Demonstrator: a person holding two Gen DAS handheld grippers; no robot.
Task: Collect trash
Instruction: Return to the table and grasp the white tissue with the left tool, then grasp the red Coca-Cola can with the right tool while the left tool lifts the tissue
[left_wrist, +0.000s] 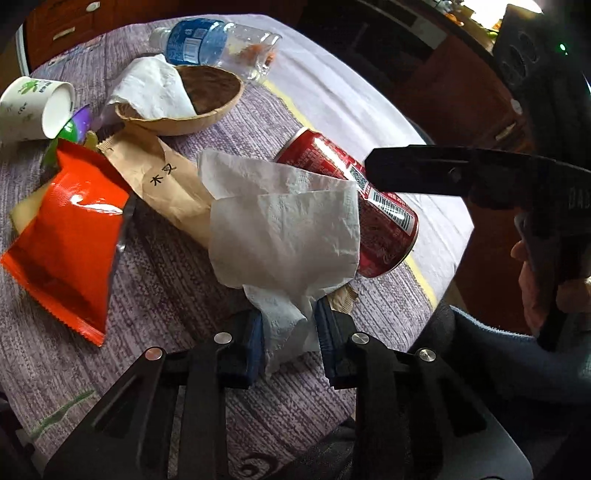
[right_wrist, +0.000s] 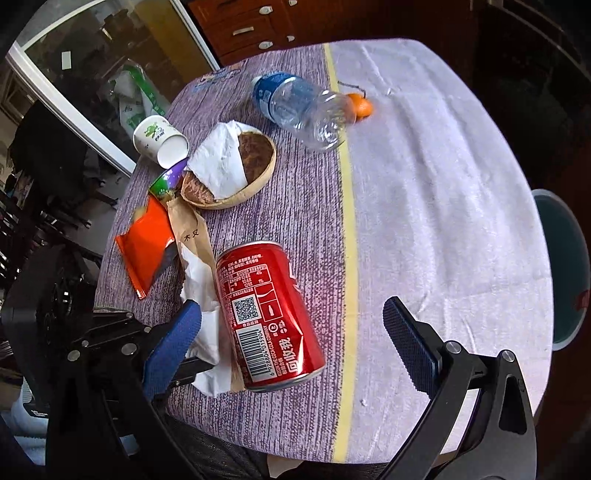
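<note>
1. Left gripper (left_wrist: 288, 339): jaws are standing narrow with the tail of a white paper napkin (left_wrist: 284, 236) between the blue pads; whether the pads are actually pressing the tissue cannot be told, as a slight gap seems to show on one side.
2. Right gripper (right_wrist: 291, 332): jaws are standing wide apart, holding nothing, straddling a red cola can (right_wrist: 267, 317) that is lying on its side near the table's front edge.
3. Napkin: lying draped partly over the can and over a brown paper cutlery sleeve (left_wrist: 162, 177).
4. Remaining trash, all lying on the purple-and-white tablecloth (right_wrist: 424, 192): orange snack packet (left_wrist: 70, 236), tipped paper cup (left_wrist: 33, 107), brown paper bowl (left_wrist: 192, 103) with a second napkin inside, empty plastic water bottle (left_wrist: 214, 44), and a small orange fruit (right_wrist: 360, 105) beside the bottle.
5. Risk, napkin: thin tissue is likely tearing or slipping free if only the tail is being pinched; lifting it may also be dragging the paper sleeve beneath.
6. Risk, can: round and on its side, it may be rolling toward the table edge if one finger is nudging it first, or if the napkin is tugging it.
7. Risk, tools: both grippers are working close together; a collision looks possible.
</note>
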